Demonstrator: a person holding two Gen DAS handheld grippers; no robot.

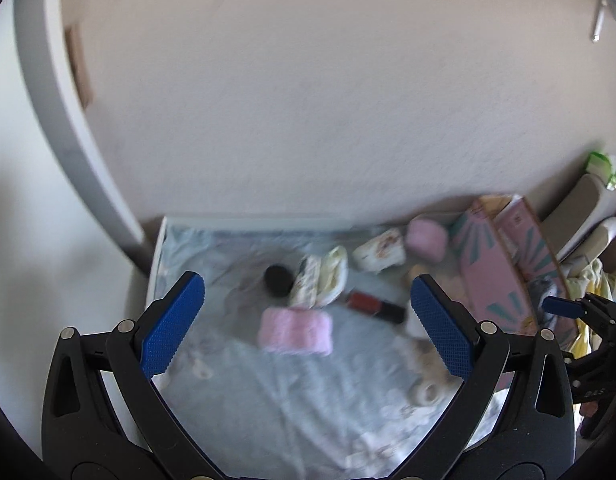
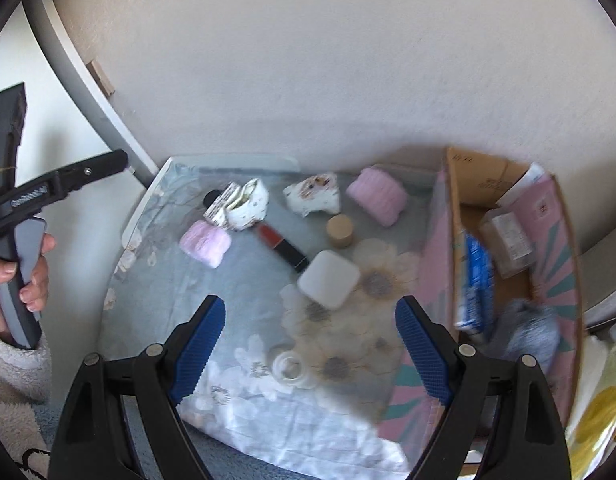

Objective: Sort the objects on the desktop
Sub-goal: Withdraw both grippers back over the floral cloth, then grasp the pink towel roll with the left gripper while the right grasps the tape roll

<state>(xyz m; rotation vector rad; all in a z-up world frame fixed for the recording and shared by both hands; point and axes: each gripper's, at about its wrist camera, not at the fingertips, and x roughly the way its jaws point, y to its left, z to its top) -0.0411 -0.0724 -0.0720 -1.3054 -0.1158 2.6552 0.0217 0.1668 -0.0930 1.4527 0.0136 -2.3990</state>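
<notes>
My left gripper (image 1: 308, 320) has black forked arms with silver rivets and blue, knurled fingers (image 1: 174, 322). My right gripper (image 2: 311, 350) is built the same. My hand (image 2: 32, 276) grips a grey handle; my sleeve (image 2: 12, 376) is cream fleece.

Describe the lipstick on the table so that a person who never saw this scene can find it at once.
Start from the pink cardboard box at the right of the flowered tablecloth. Left of the box is a white square case; the lipstick lies just up-left of it. It is the only red and black tube among pale, soft things.
</notes>
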